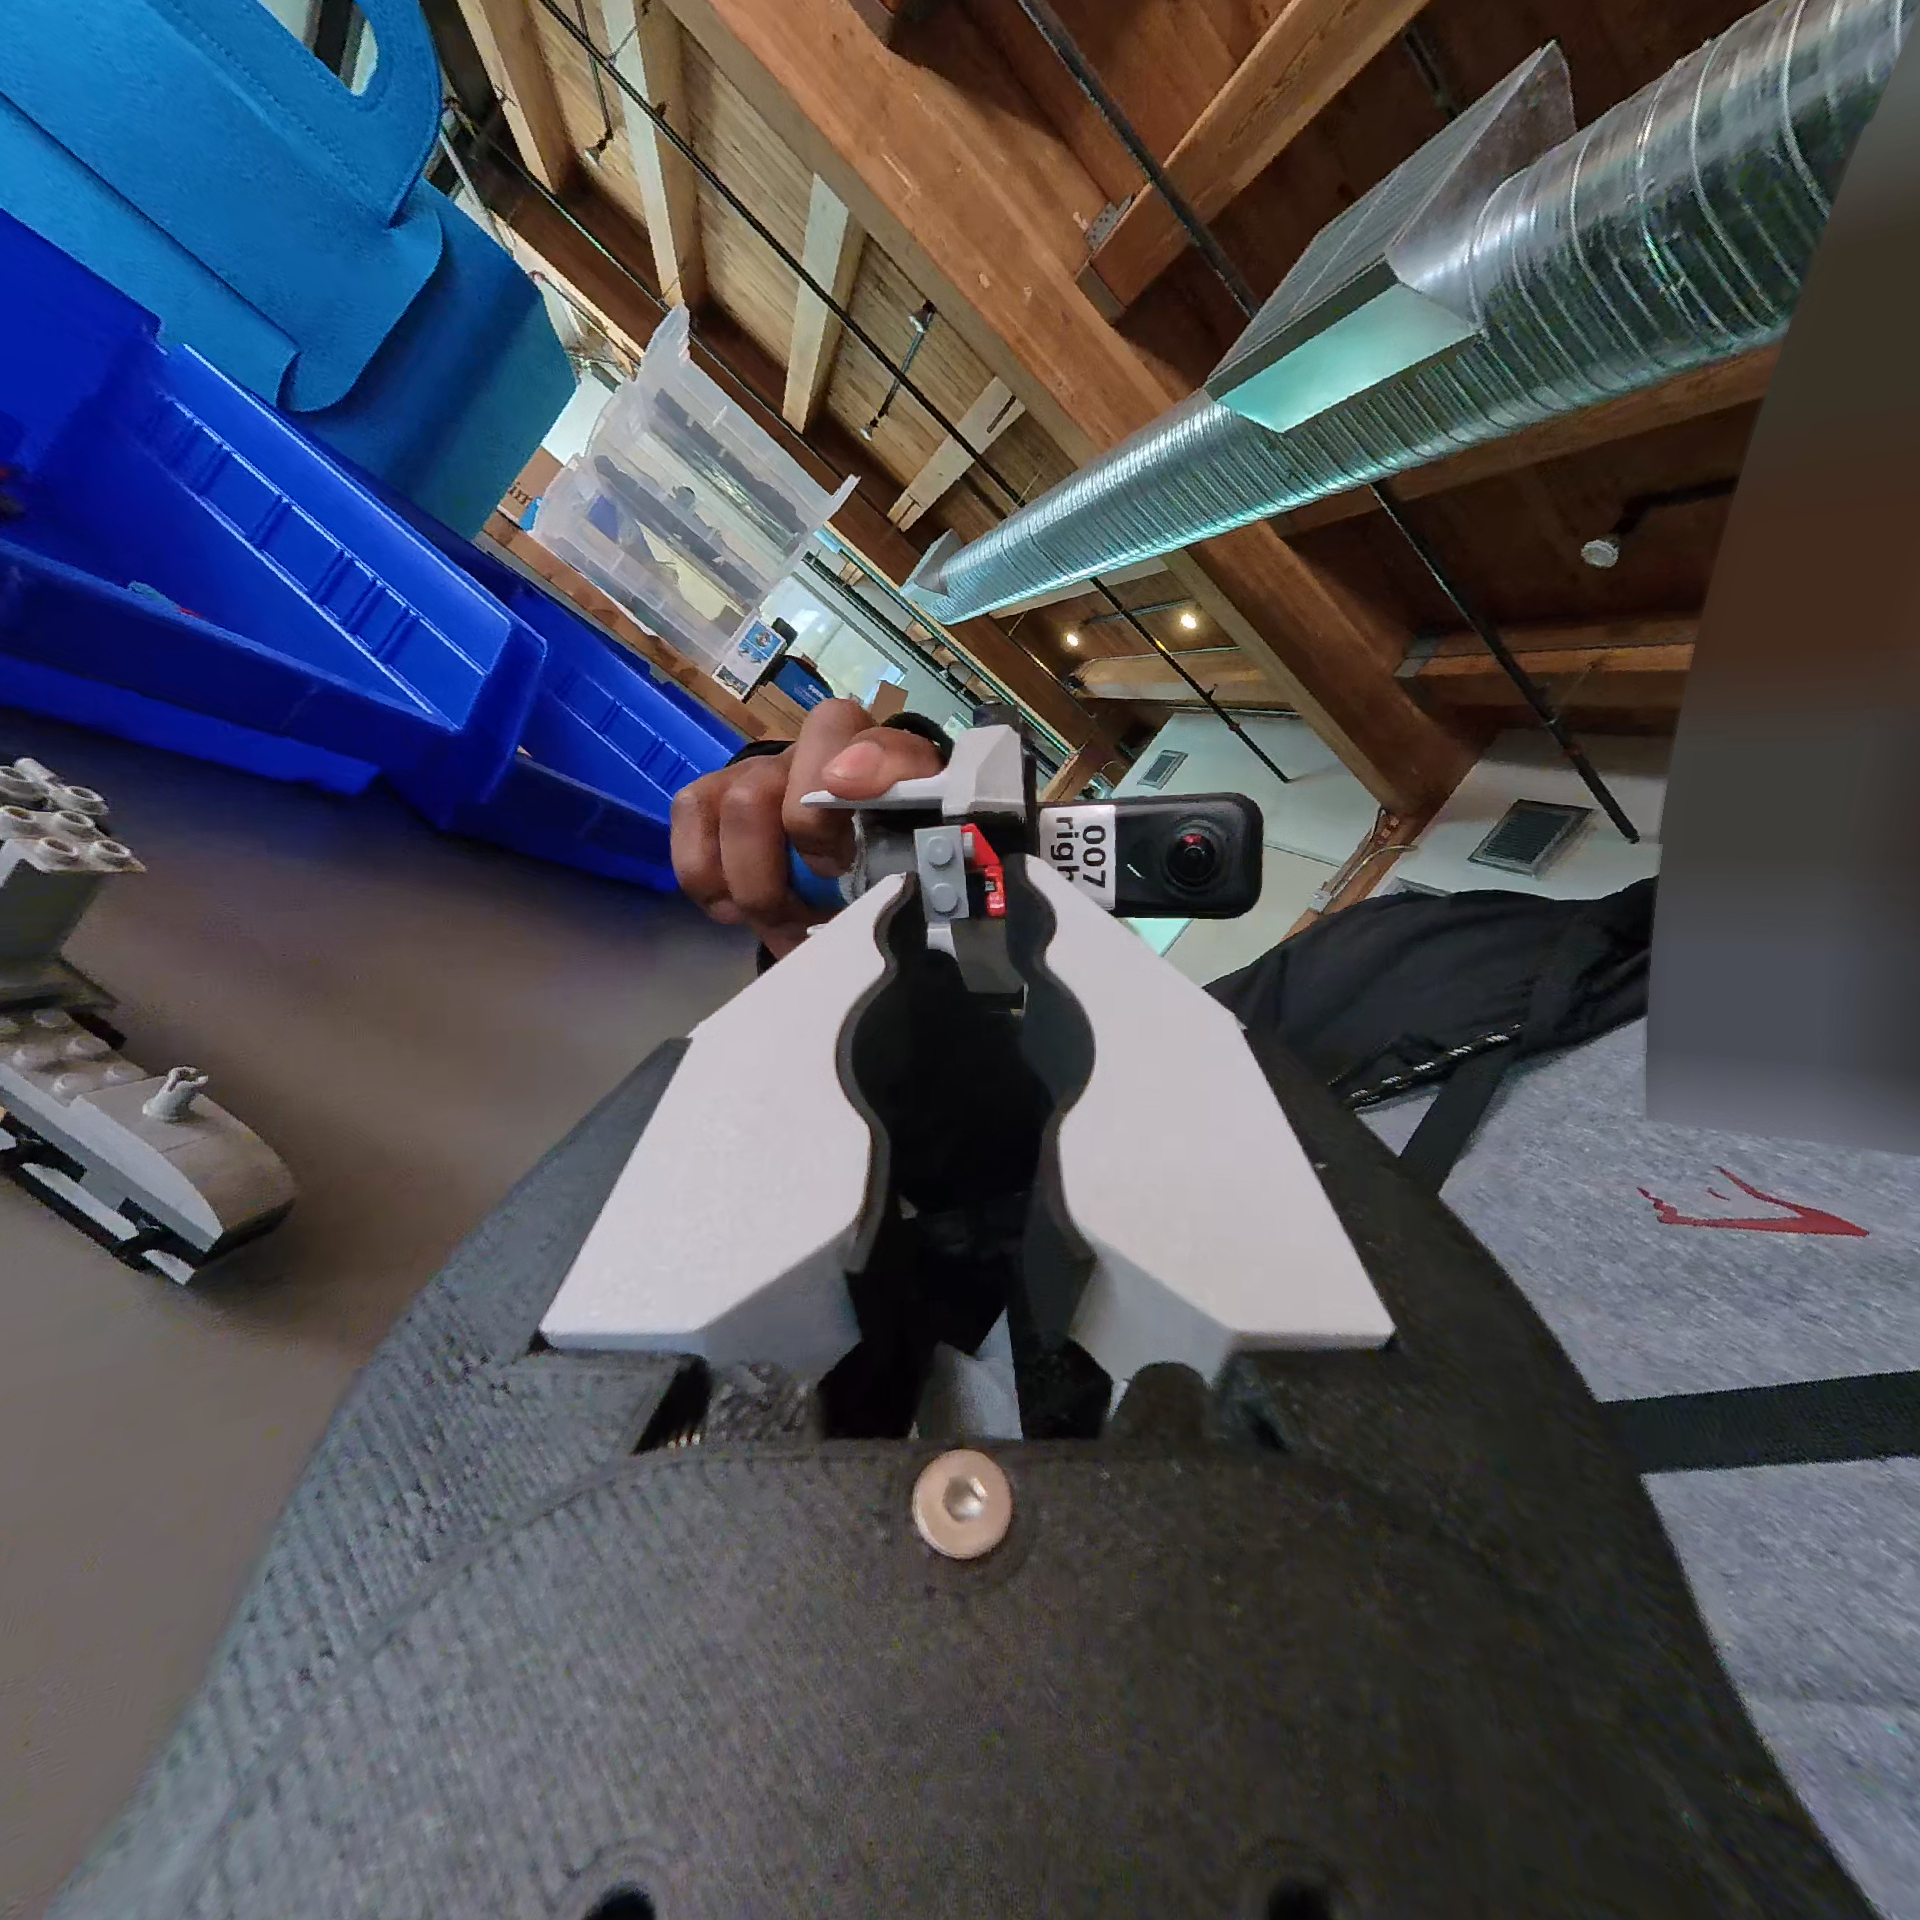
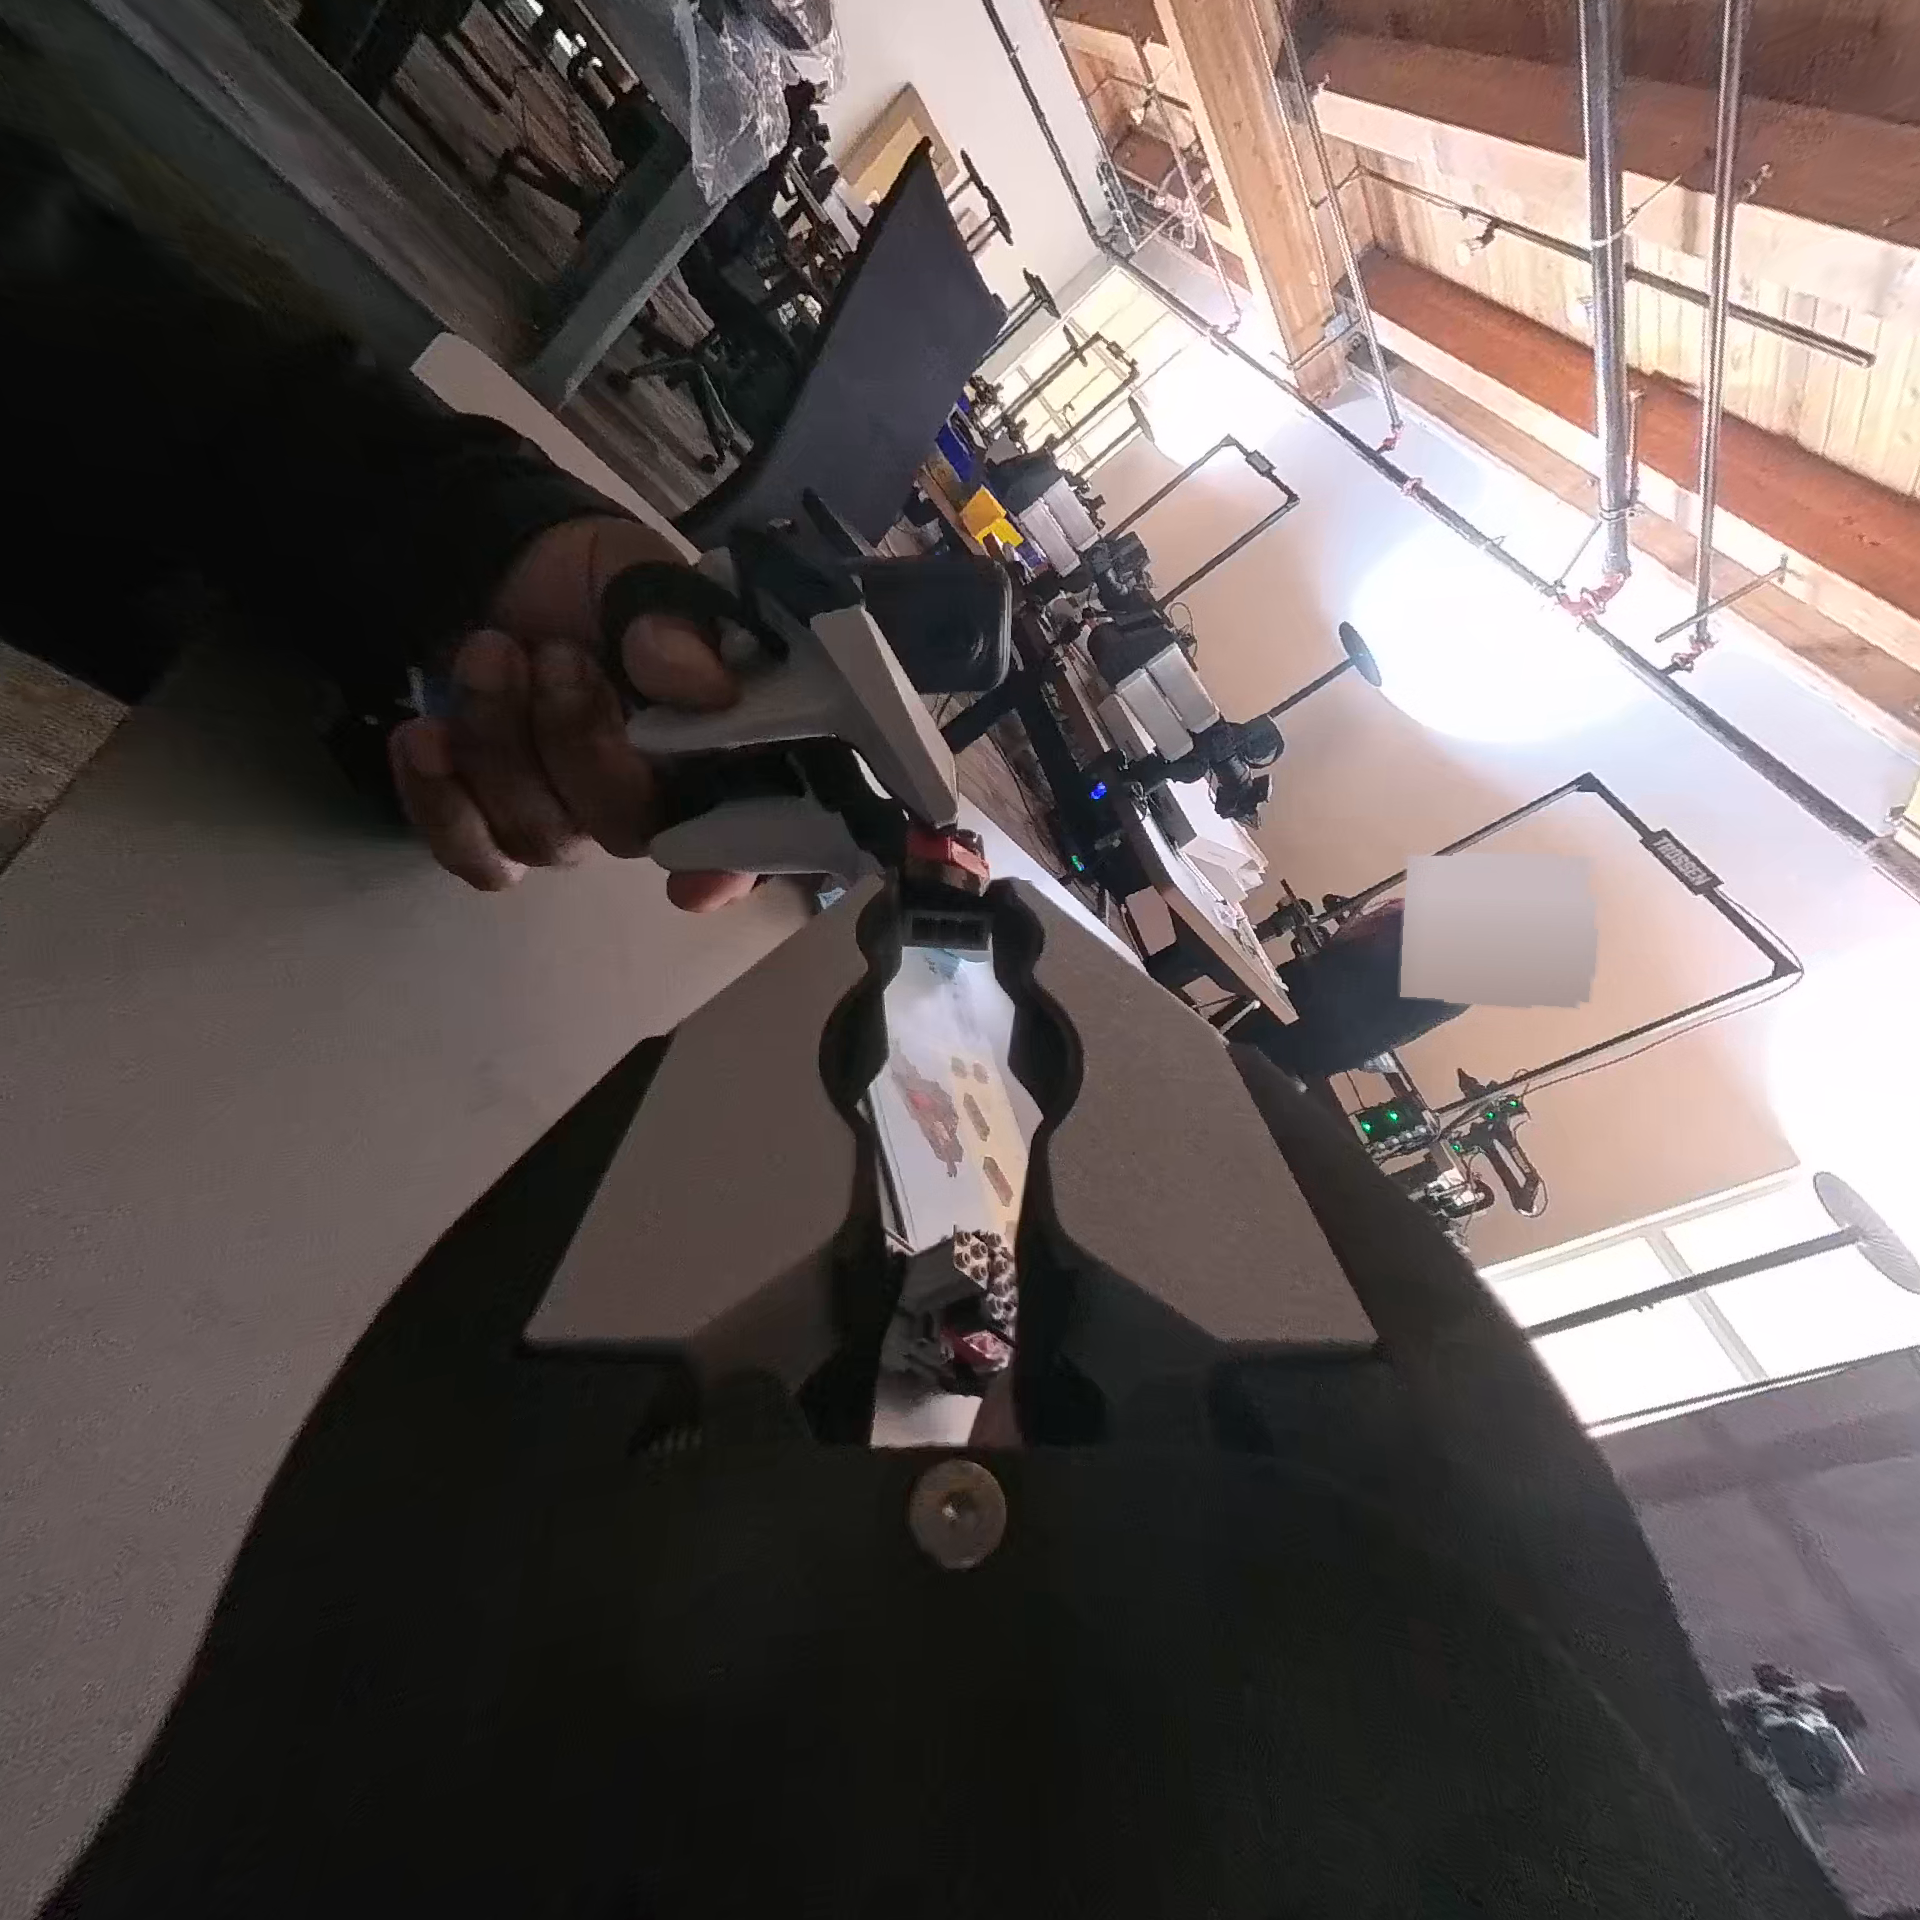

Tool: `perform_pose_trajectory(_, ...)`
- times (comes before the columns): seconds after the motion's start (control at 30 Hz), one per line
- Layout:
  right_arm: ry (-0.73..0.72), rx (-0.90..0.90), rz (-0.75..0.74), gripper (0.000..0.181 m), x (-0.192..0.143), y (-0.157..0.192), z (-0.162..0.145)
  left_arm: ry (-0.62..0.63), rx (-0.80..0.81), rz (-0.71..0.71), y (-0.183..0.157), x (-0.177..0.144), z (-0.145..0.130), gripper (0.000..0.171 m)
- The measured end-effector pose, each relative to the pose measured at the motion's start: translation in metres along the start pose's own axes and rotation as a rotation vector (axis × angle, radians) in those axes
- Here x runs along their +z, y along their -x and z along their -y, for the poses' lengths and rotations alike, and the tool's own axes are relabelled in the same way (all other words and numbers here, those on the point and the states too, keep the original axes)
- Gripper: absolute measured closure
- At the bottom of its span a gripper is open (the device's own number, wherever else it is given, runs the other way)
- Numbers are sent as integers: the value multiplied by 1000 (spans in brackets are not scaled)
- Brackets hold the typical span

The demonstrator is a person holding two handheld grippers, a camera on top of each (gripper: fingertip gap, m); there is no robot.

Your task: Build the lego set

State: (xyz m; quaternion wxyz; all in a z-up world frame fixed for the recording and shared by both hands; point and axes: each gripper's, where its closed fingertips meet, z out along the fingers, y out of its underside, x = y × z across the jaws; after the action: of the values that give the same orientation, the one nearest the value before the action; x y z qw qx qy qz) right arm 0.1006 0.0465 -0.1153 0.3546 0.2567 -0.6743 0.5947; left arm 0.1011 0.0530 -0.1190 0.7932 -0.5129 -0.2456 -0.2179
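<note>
My left gripper [image 1: 961, 904] is shut on a small lego sub-assembly: a light grey two-stud plate [image 1: 940, 878] with a red piece [image 1: 982, 864] and a dark grey part [image 1: 985, 961]. My right gripper [image 2: 940, 923] meets it tip to tip and is shut on the dark end of the same sub-assembly [image 2: 940, 928], with the red piece [image 2: 940, 857] just beyond. The right gripper also shows in the left wrist view [image 1: 971, 805], held by a hand [image 1: 748, 831]. The left gripper shows in the right wrist view [image 2: 914, 800]. Both are raised above the table.
A partly built grey lego model [image 1: 114, 1132] lies on the table at the left, and shows between the right fingers [image 2: 961, 1288] with the instruction booklet [image 2: 951, 1101]. Blue bins [image 1: 312, 582] stand behind. A black bag [image 1: 1455, 987] lies on a grey mat [image 1: 1714, 1309]. The tips of both grippers are at nearly the same place.
</note>
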Motion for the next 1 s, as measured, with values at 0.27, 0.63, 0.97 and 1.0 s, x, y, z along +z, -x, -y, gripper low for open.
perform_pose_trajectory(0.27,-16,120,13,157,4,-5,-8,-39,6,42,8,-7,9,156)
perform_pose_trajectory(0.63,59,467,-9,151,-11,-40,-71,-113,158,335,39,-53,42,157)
perform_pose_trajectory(0.97,223,703,-50,156,-4,-41,-151,-201,71,390,54,-73,57,157)
perform_pose_trajectory(1.0,234,705,-49,157,-3,-41,-152,-203,67,391,55,-73,58,157)
